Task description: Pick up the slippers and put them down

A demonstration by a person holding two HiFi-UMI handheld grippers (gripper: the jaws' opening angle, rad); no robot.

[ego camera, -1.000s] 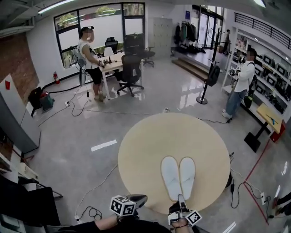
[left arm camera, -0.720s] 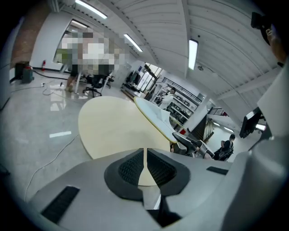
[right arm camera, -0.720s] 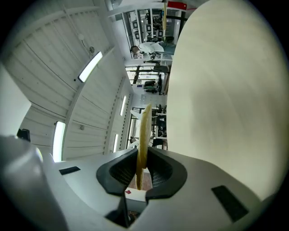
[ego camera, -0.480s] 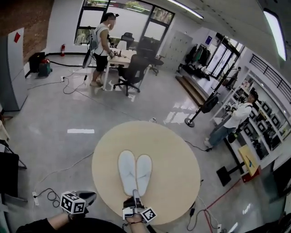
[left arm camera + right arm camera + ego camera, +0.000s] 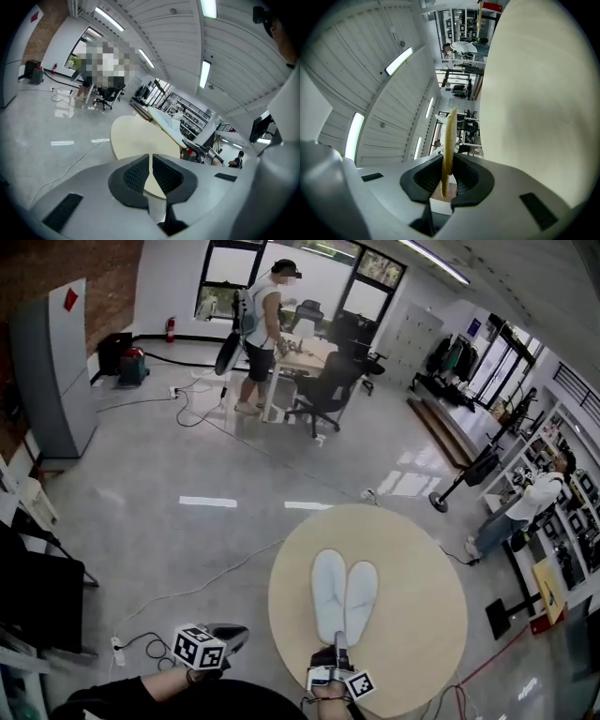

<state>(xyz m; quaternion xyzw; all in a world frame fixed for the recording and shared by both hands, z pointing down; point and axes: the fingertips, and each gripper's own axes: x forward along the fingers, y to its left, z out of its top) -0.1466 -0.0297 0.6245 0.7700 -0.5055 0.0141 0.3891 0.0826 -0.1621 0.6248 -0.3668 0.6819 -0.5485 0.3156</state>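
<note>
A pair of white slippers [image 5: 342,594] lies side by side over the round beige table [image 5: 412,615], toes pointing away from me. My right gripper [image 5: 340,645] is shut on their heel end. In the right gripper view a thin cream edge of the slippers [image 5: 449,140] stands clamped between the pads of the right gripper [image 5: 446,180]. From the left gripper view the slippers [image 5: 165,124] jut out above the table top [image 5: 133,138], seemingly lifted. My left gripper [image 5: 234,634] hangs off the table's left side over the floor. The left gripper [image 5: 150,171] is shut, with nothing in it.
Cables [image 5: 187,592] run across the grey floor left of the table. A person [image 5: 261,324] stands at a desk with office chairs [image 5: 323,395] far back. Another person [image 5: 525,507] stands by shelves at the right. A dark chair [image 5: 37,601] stands near my left.
The view has swung, so the table now sits further right in the picture. Both grippers moved sideways with it. The right gripper kept its hold on the slippers' heels.
</note>
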